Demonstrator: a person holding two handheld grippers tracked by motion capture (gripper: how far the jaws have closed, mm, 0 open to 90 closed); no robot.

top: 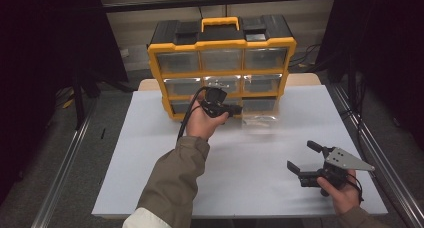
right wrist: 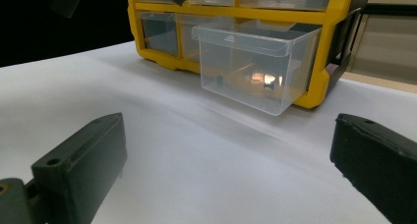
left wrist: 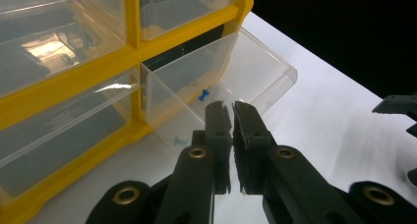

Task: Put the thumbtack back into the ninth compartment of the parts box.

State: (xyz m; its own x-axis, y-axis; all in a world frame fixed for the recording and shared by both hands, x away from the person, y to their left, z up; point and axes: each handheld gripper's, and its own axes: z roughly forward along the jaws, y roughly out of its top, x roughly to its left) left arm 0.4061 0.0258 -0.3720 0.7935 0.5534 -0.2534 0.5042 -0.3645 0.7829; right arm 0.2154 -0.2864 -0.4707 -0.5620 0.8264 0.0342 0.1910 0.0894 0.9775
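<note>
A yellow and black drawer organizer [top: 222, 63] stands at the far side of the white table [top: 150, 153]. Its bottom right clear drawer [top: 259, 119] [left wrist: 246, 71] [right wrist: 255, 67] is pulled out. A small blue pushpin [left wrist: 203, 94] lies inside that drawer. My left gripper [top: 231, 111] [left wrist: 232, 117] hovers just in front of the drawer's near corner, jaws shut with nothing between them. My right gripper [top: 302, 156] [right wrist: 226, 155] rests near the table's front right, jaws open wide and empty, pointing toward the drawer.
The organizer's other clear drawers [top: 220, 59] are closed. Metal rails [top: 65, 163] run along both sides of the table. Bare white table surface lies between the two grippers.
</note>
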